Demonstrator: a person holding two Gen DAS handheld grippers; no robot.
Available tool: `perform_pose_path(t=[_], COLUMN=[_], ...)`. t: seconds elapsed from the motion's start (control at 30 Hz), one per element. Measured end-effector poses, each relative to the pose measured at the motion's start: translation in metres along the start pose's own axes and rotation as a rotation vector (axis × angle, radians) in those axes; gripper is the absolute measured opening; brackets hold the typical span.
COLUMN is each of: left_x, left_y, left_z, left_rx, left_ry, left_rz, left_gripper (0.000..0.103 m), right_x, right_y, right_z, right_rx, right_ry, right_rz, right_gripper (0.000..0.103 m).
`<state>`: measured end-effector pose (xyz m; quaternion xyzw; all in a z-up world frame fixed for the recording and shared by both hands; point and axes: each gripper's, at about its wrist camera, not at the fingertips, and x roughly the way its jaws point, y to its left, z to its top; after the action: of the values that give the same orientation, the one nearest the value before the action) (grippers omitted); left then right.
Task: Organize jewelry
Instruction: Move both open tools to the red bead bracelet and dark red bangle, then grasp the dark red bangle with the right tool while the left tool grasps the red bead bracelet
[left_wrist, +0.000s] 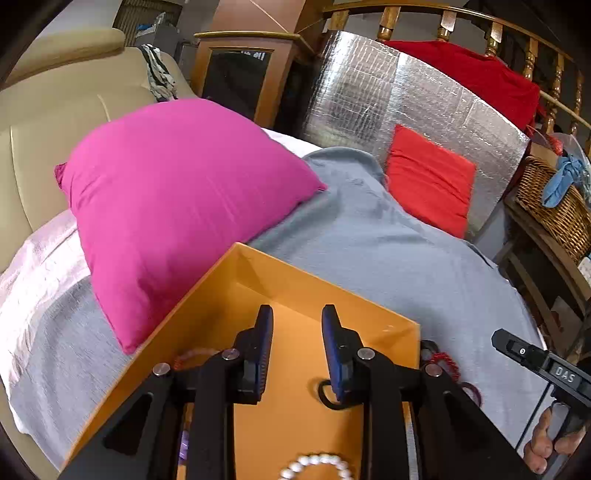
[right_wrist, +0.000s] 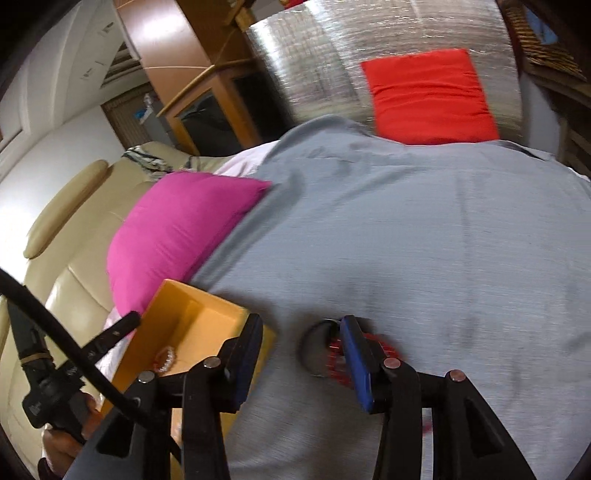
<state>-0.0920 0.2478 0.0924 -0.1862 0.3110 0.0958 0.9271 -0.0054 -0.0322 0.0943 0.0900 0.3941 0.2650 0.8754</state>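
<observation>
The left tool hangs open and empty over the orange box; the right tool, open, holds nothing above the bed.

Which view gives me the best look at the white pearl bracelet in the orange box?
The left wrist view: the white pearl bracelet lies on the floor of the orange box, though cut by the frame's bottom edge. The right wrist view doesn't show it.

Two pillows, one orange box, two grippers.
</observation>
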Motion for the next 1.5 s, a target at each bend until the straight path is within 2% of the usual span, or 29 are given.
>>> perform_pose_path(t=[0.07, 0.23, 0.3, 0.5, 0.7, 0.83, 1.03, 1.17, 1.3, 1.4, 1.5], left_x=[-0.005, -0.018, -0.019, -0.016, -0.007, -0.001, 0.004, 0.007, 0.013, 0.018, 0.024], left_y=[-0.011, -0.054, -0.069, -0.104, -0.114, -0.118, -0.133, -0.136, -0.139, -0.145, -0.158], left_z=[-0.002, -0.010, -0.014, -0.024, -0.023, -0.028, -0.034, -0.035, -0.038, -0.041, -0.046], left_rx=[0.008, 0.093, 0.134, 0.214, 0.203, 0.203, 0.257, 0.263, 0.271, 0.282, 0.312], left_ry=[-0.004, -0.030, -0.033, -0.023, -0.022, 0.008, 0.018, 0.023, 0.034, 0.045, 0.052], left_rz=[-0.018, -0.048, -0.051, -0.070, -0.050, -0.057, -0.059, -0.054, -0.041, -0.043, -0.049], left_gripper=[0.031, 0.047, 0.048, 0.049, 0.050, 0.050, 0.050, 0.050, 0.050, 0.050, 0.050], right_x=[-0.005, -0.013, -0.011, -0.002, -0.001, 0.000, 0.018, 0.026, 0.032, 0.031, 0.024], right_y=[-0.016, -0.051, -0.062, -0.084, -0.103, -0.101, -0.101, -0.097, -0.080, -0.065, -0.065], right_z=[0.000, -0.007, -0.011, -0.024, -0.031, -0.028, -0.036, -0.041, -0.048, -0.055, -0.057], right_rx=[0.014, 0.045, 0.055, 0.074, 0.107, 0.100, 0.082, 0.054, -0.025, -0.142, -0.158], right_ry=[0.007, 0.046, 0.082, 0.162, 0.186, 0.187, 0.258, 0.246, 0.247, 0.236, 0.217], right_rz=[-0.020, -0.066, -0.075, -0.095, -0.076, -0.063, -0.093, -0.121, -0.139, -0.185, -0.198], right_gripper=[0.048, 0.048, 0.048, 0.048, 0.046, 0.046, 0.045, 0.033, 0.007, 0.005, 0.005])
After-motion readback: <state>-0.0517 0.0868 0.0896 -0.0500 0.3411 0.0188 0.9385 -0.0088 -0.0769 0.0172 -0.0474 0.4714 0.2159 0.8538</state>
